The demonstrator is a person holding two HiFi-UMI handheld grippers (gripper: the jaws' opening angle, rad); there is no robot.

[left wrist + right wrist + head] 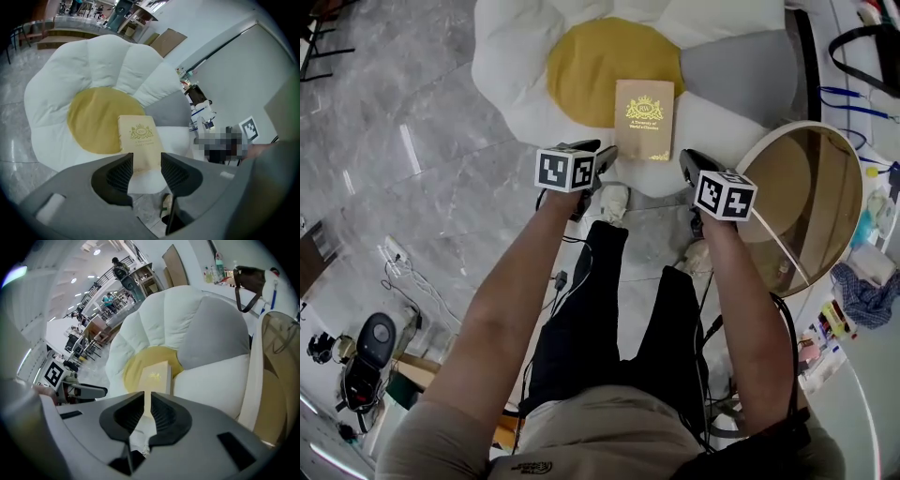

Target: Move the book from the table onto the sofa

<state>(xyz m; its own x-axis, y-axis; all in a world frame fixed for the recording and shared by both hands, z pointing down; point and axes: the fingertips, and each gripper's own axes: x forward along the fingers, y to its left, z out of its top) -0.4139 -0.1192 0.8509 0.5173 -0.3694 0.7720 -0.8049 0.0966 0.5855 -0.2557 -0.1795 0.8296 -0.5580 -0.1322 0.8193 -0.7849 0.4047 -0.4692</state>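
- Book [644, 120] lies flat, cover up, on the sofa [516, 56]. It is off the worktop [811, 187].
- Sofa is flower-shaped, with white petals round a yellow centre [591, 56] and one grey petal [741, 75] on the right.
- Book's far half rests on the yellow centre and its near half on a white front petal. Cover is tan with gold print, and the spine runs roughly away from the person.
- Left gripper [605, 157] is held over the sofa's front edge, near the book's near-left corner and pointing steeply down.
- In the left gripper view, the left gripper [146, 157] has its jaws wide apart with nothing gripped. The book [139, 140] shows through the gap, lying further off and clear of the pads.
- Right gripper [689, 159] is held by the book's near-right corner, also angled down.
- In the right gripper view, the right gripper [147, 397] has its jaws narrow, with only a thin slit between the pads. Nothing is caught in the slit. The book [156, 377] sits beyond, on the seat.
- Neither gripper touches the book. They stand on either side of its near edge.
- Worktop is round with a glass top and pale rim, standing just right of the sofa and beside the right arm. It also shows in the right gripper view [276, 394].
- Floor [412, 141] is grey marble.
- Person's legs [591, 319], in black trousers, are below the grippers, in front of the sofa.
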